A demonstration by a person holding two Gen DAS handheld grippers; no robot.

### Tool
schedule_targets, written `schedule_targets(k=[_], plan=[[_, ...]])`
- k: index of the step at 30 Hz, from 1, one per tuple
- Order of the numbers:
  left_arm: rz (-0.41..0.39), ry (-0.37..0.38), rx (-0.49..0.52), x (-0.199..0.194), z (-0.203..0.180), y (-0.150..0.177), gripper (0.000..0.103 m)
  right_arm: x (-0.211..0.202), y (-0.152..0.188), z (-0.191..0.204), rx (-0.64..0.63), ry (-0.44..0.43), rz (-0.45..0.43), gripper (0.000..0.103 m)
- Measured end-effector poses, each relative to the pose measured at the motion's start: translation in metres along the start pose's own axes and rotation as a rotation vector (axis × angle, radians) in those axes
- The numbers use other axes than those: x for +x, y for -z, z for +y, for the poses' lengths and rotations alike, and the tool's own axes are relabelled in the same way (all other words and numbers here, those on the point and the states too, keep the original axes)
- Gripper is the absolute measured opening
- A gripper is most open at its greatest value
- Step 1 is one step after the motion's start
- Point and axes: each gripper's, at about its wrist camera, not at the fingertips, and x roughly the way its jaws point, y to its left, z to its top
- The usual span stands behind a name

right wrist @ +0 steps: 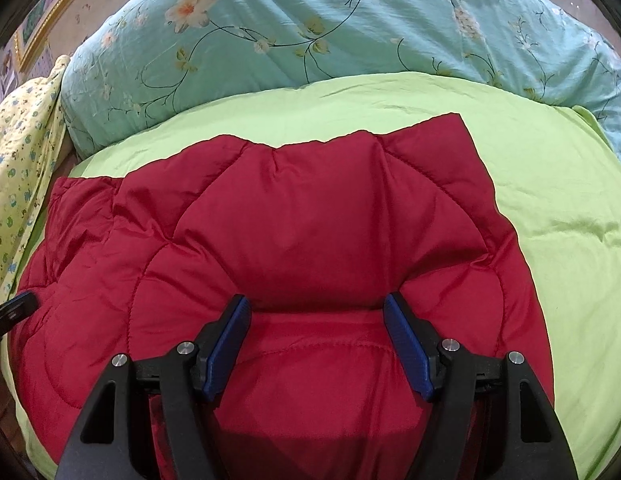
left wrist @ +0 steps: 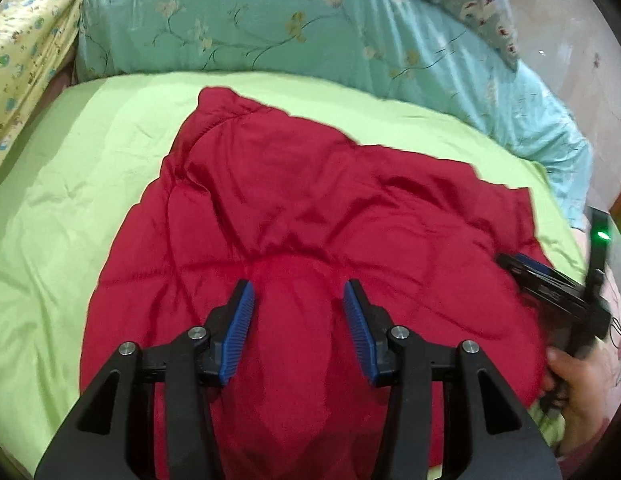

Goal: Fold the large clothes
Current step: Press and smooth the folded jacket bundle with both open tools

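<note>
Red jacket [right wrist: 294, 216]; lime sheet [right wrist: 558, 208]

You're over a bed with a lime-green sheet [right wrist: 550, 200]. Teal floral quilt [right wrist: 310, 32] bunched along 12 o'clock. Yellow printed cloth [left wrist: 26, 60] at 10 o'clock. Gold picture frame [right wrist: 50, 20] on the wall at 10 in the right view. Glossy pale floor [left wrist: 570, 40] at 1–2 o'clock, left view.

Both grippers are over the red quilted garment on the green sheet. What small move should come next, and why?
Probably close the right gripper on the puffed fold of the red quilted garment bulging between its blue pads. Both grippers look open: the left gripper also straddles a ridge without pinching it. The garment lies rumpled on the green sheet, so a firm hold is needed before folding.
</note>
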Motion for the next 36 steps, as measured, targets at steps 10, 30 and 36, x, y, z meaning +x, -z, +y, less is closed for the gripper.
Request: schedule_targets(k=[10, 30, 36], plan=[[0.060, -0.001, 0.132, -0.006, -0.037, 0.032, 0.051, -0.041, 0.006, 0.004, 0.035, -0.014, -0.045, 0.071], [0.051, -0.041, 0.140, -0.002, -0.039, 0.053, 0.052, -0.082, 0.077, 0.044, -0.134, -0.010, 0.004, 0.082], [0.048, -0.037, 0.139, -0.004, -0.039, 0.056, 0.052, -0.076, 0.081, 0.035, -0.109, 0.001, 0.001, 0.083]])
